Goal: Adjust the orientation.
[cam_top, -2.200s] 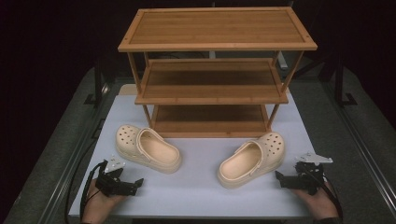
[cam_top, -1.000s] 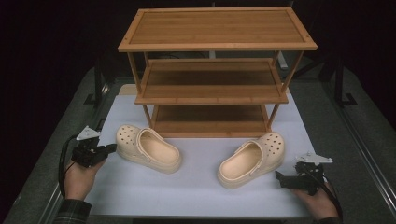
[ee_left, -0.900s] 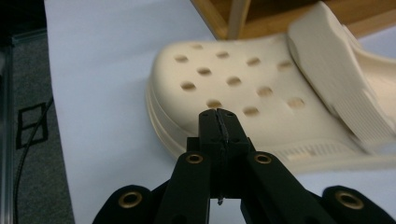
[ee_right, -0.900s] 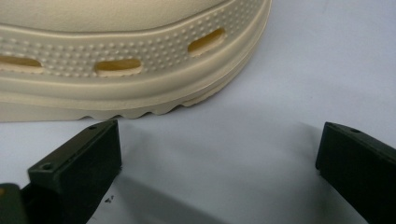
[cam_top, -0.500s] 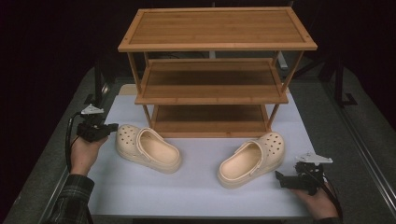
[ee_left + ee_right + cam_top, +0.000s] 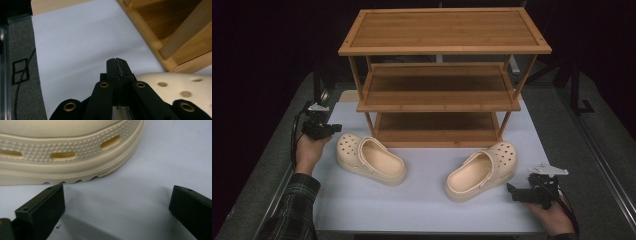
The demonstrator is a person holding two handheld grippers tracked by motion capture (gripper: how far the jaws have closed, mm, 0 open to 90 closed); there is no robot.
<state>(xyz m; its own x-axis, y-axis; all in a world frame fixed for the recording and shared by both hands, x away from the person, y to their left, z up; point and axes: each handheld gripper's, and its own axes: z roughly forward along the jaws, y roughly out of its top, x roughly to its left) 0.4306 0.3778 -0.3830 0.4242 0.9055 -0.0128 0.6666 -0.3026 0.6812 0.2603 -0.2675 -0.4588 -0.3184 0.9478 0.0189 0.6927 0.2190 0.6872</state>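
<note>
Left gripper (image 6: 333,128) sits at mid-left of the high view, jaws pressed together on nothing, tip just beside the toe of the left clog (image 6: 370,160). In the left gripper view that clog (image 6: 180,92) lies lower right, the wooden rack (image 6: 175,32) upper right. Right gripper (image 6: 512,191) is at lower right, jaws spread wide and empty, near the right clog (image 6: 482,171), not touching. Both clogs lie on the white mat (image 6: 427,205) in front of the rack (image 6: 442,75).
</note>
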